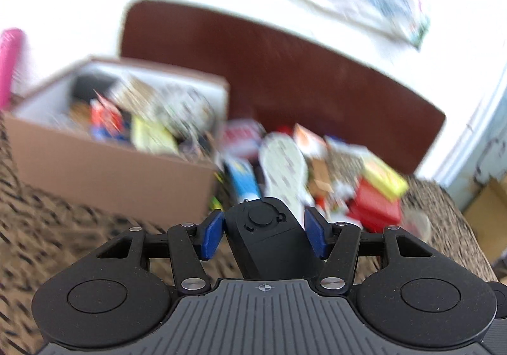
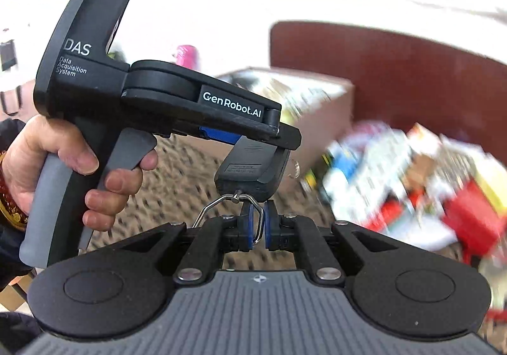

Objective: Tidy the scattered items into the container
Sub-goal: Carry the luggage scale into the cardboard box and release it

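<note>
Right now the black device (image 1: 269, 237), looking rigid & light, hangs above the table near the cardboard box (image 1: 104, 171), left gripper (image 1: 264, 236) clamping its body while right gripper (image 2: 258, 225) pinches its wire loop (image 2: 234, 212), best handle.

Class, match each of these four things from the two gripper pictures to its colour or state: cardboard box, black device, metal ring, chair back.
Things:
1. cardboard box
2. black device
3. metal ring
4. chair back

States:
A. pinched by the right gripper
B. reddish brown
C. partly filled with packets
D. held between the left gripper's blue pads

Pairs: 1-C, 2-D, 3-A, 4-B
</note>
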`<action>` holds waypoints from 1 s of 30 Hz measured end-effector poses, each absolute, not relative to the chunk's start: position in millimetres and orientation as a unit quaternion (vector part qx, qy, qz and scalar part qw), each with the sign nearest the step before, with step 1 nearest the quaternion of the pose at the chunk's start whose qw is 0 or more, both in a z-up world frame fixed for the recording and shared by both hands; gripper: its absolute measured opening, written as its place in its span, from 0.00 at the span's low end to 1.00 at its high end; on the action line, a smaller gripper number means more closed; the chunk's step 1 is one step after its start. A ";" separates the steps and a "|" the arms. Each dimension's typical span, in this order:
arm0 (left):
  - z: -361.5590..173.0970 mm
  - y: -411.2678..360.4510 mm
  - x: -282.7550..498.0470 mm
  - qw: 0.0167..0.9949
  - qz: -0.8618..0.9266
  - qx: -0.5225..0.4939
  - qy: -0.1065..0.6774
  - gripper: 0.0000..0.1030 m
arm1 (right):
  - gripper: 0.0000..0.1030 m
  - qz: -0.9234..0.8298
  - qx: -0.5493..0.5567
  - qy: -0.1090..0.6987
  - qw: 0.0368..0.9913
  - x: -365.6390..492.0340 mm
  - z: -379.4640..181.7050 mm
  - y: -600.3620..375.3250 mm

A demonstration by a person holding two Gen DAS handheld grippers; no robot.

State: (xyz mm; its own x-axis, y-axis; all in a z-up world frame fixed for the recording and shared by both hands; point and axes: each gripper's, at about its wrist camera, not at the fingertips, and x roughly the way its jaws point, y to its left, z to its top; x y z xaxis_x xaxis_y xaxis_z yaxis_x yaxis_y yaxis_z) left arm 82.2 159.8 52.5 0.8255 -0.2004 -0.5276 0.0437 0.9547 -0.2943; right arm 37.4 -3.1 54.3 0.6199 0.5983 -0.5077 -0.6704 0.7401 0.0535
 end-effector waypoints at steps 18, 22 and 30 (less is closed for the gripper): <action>90.2 277.1 209.8 0.952 -0.009 -0.179 0.248 0.50 | 0.07 0.391 -0.086 0.214 0.891 170.8 96.5 110.1; 63.9 288.5 230.1 0.946 -0.002 -0.186 0.265 0.50 | 0.07 0.389 -0.090 0.237 0.886 186.3 80.8 125.7; 39.8 310.6 249.8 0.938 0.005 -0.189 0.290 0.71 | 0.10 0.380 -0.112 0.282 0.874 216.7 47.6 152.7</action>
